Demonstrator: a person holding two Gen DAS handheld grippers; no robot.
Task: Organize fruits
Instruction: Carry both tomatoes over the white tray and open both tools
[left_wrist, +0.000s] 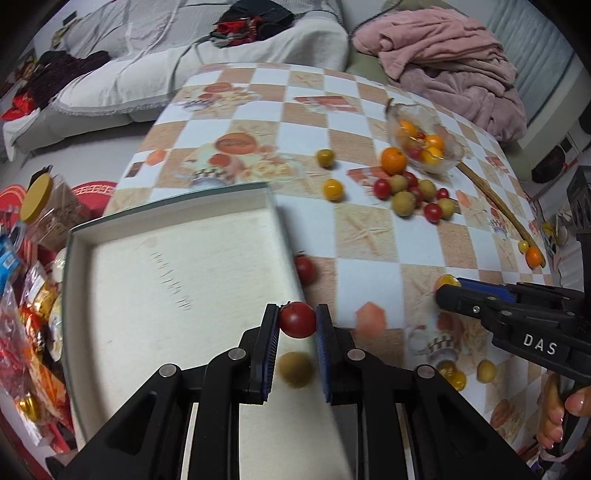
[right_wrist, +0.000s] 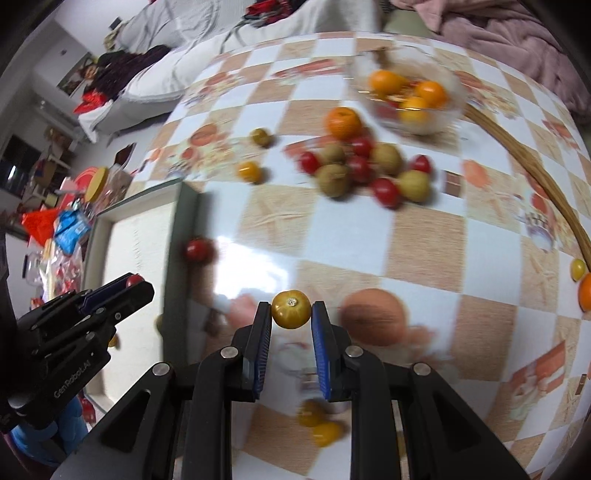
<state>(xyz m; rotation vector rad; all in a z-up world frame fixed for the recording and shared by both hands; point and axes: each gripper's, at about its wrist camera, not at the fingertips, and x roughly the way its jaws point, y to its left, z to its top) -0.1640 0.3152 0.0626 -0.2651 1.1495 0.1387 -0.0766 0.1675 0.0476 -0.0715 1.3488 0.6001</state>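
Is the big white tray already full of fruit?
No, the white tray shows a bare floor, while the left gripper holds a red tomato over its edge.

A white-covered sofa (left_wrist: 177, 59) stood behind the counter (left_wrist: 258, 110), dark and red clothes (left_wrist: 251, 22) heaped on it. A pink blanket (left_wrist: 454, 62) lay crumpled alongside. The floor (left_wrist: 74, 155) was pale grey.

Black tongs (left_wrist: 297, 319) (blue ribbed pads (left_wrist: 323, 354))

pink blanket (left_wrist: 454, 62) | white sofa (left_wrist: 155, 48) | yellow-lidded jar (left_wrist: 40, 206) | snack packets (left_wrist: 29, 332)
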